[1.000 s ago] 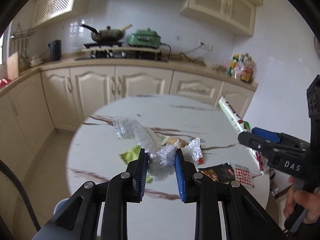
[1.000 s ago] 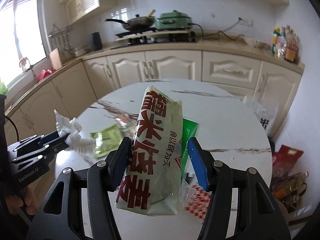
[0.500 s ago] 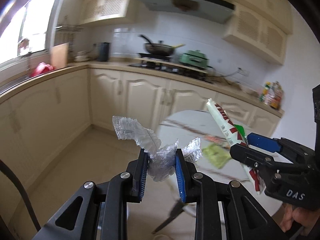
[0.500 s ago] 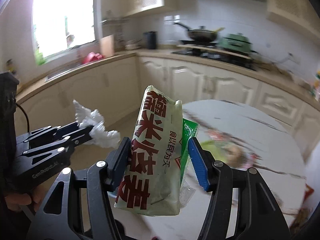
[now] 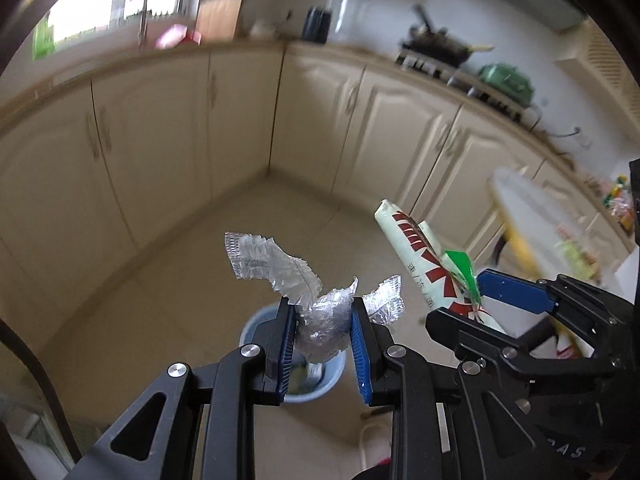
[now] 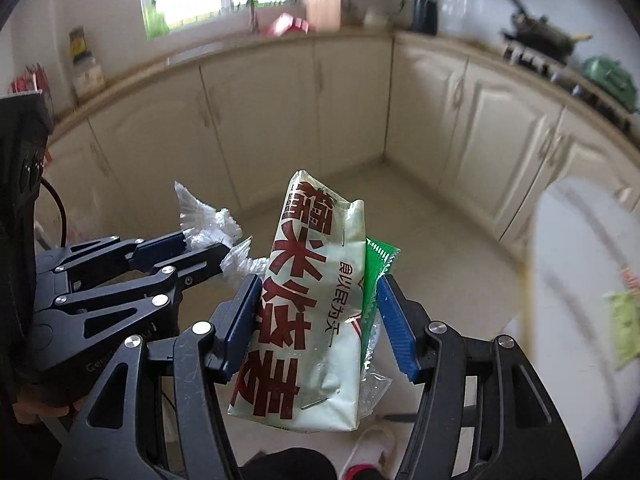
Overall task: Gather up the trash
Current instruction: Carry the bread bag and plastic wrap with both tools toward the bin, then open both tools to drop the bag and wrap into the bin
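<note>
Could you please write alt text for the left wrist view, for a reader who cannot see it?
The left gripper grips a crumpled clear plastic wrapper above a light blue bin on the beige kitchen floor. To its right, the right gripper holds a pale green packet with red lettering. Cream cabinets curve behind, blurred.

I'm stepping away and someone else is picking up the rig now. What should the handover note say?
Left hand-held gripper: shut on crumpled clear plastic wrap, above the blue trash bin on the floor.
Right hand-held gripper: shut on a pale green food bag with a green wrapper beside it.
Done: both loads lifted.
Left: drop both into the bin; wrappers remain on the round table.
</note>
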